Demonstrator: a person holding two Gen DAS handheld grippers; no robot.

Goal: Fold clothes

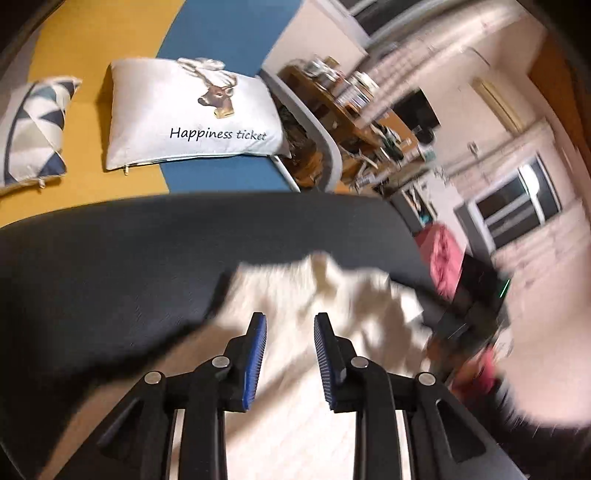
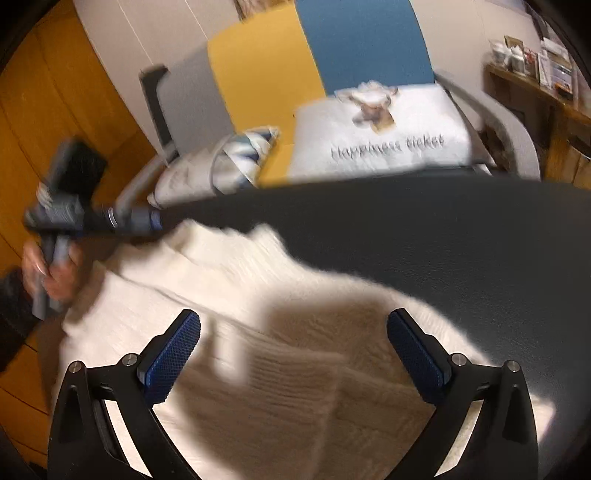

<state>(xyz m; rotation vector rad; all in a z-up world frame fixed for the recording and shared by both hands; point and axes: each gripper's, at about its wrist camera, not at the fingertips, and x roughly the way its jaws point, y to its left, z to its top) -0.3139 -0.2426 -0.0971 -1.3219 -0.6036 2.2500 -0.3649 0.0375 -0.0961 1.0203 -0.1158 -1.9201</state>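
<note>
Home living room: cushioned sofa [image 1: 122,33], cluttered wooden shelf [image 1: 332,99].

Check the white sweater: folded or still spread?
Partly folded: the white sweater lies on the dark table with one layer lapped over another. Blur hides the rest.

The cream garment [image 2: 229,295] is a ribbed, fuzzy knit. It lies on a matt, finely grained dark tabletop [image 2: 461,240]. The right gripper's [image 2: 293,354] pads [image 2: 413,354] are blue textured rubber on matt black plastic arms with shiny metal pins. The far pillow [image 1: 192,114] is smooth white cloth.
</note>
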